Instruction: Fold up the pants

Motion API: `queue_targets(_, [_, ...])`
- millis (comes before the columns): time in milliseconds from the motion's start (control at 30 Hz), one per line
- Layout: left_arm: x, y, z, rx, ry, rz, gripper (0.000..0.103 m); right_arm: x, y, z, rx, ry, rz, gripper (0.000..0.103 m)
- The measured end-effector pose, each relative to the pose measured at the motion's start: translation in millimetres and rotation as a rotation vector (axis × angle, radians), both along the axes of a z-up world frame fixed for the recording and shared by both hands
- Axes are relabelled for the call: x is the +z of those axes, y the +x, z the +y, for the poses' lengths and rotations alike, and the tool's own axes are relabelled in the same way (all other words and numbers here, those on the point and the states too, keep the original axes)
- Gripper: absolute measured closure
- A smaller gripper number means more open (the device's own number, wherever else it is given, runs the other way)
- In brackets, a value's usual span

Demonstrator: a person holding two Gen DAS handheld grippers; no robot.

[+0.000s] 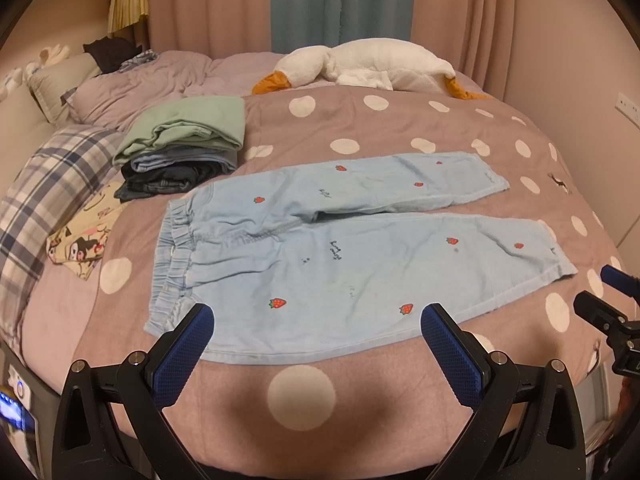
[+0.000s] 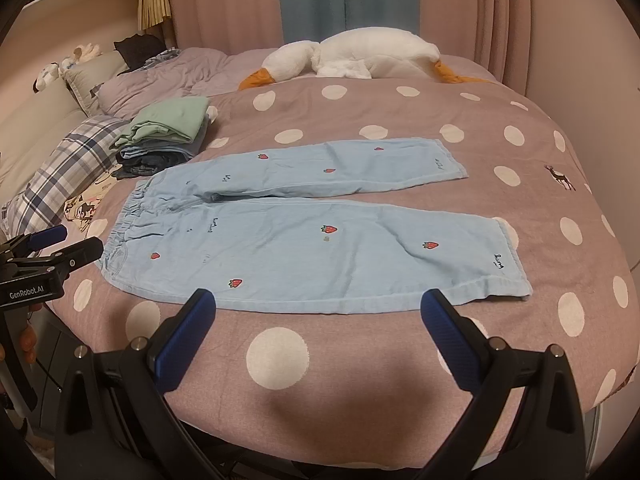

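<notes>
Two legs of the pants [image 1: 340, 248] lie spread flat on the bed [image 1: 300, 396], waistband toward the pillow side at the left, cuffs at the right, a narrow gap running between the legs. Nothing is folded yet.

Both grippers hang short of the near edge of the cloth. The left gripper [image 1: 318, 336] has its jaws spread wide and holds nothing; its fingertips sit over the near waist corner and the near leg's lower seam. The right gripper [image 2: 318, 320] is likewise wide apart and empty, its tips just at the near hem line.

The fabric looks like soft, light denim-style cotton: it should drape and slump, not hold a shape, and a pinch of one layer may drag the layer beneath. The elastic waistband [image 1: 176, 256] is bunched and thicker, so probably the surest hold. The cuff [image 2: 508, 264] of the near leg has a firm stitched edge, a good second hold. Lifting the near waist corner and near cuff together, then laying that leg over the far one, seems the natural first fold. The bedcover is soft too, so a deep pinch risks catching it.
</notes>
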State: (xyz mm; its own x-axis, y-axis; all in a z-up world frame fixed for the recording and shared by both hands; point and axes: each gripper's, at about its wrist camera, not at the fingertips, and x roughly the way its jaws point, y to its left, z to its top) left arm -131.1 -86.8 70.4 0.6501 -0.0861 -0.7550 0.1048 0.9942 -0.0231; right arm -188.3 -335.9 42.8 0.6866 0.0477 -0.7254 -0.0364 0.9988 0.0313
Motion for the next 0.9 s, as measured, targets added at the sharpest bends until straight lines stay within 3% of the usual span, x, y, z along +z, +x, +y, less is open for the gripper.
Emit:
queue_targets(733, [-14,-3,10,-0.016,0.001,-0.008,0.001,0,1,-2,-0.003,-0.011,0.027,0.0])
queue_targets(900, [-20,-1,16,-0.003,-0.031,-0.004,0.001,-3,1,-2,-0.007,-0.002,0.019,0.0])
